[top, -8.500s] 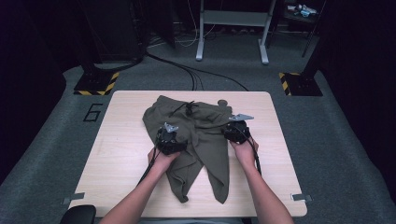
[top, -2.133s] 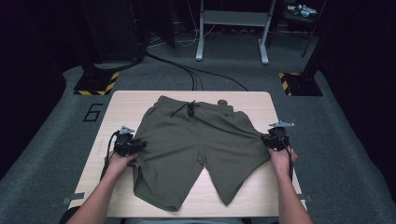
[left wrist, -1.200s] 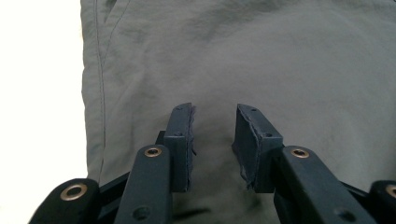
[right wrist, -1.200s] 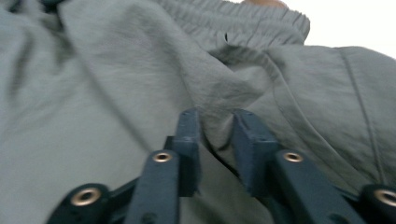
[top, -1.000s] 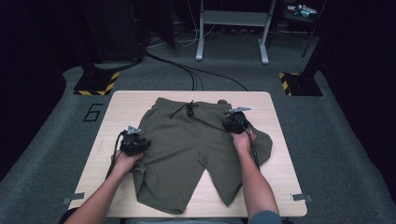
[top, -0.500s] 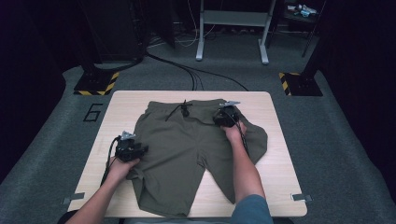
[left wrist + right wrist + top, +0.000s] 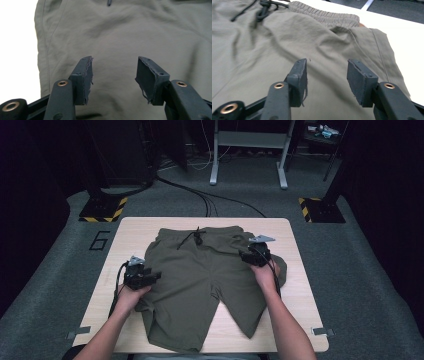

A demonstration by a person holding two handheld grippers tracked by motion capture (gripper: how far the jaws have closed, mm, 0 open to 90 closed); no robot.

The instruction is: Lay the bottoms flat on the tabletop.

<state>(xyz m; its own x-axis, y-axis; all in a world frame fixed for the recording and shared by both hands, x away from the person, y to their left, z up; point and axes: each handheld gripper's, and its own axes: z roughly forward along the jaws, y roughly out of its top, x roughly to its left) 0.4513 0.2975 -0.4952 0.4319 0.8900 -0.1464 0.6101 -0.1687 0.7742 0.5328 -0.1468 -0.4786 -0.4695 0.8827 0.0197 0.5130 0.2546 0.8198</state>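
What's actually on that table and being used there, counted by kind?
Olive-green shorts: 1
Black drawstring on the shorts' waistband: 1
Hand-held grippers, both with jaws open over the shorts: 2 (left hand-held gripper, right hand-held gripper)
Wooden table: 1
Total: 5

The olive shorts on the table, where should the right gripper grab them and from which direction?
Grip the shorts at the elastic waistband corner, coming in low from the outer side edge. That hem is thick, bunched and near the right gripper, whose jaws stand open above flat cloth.
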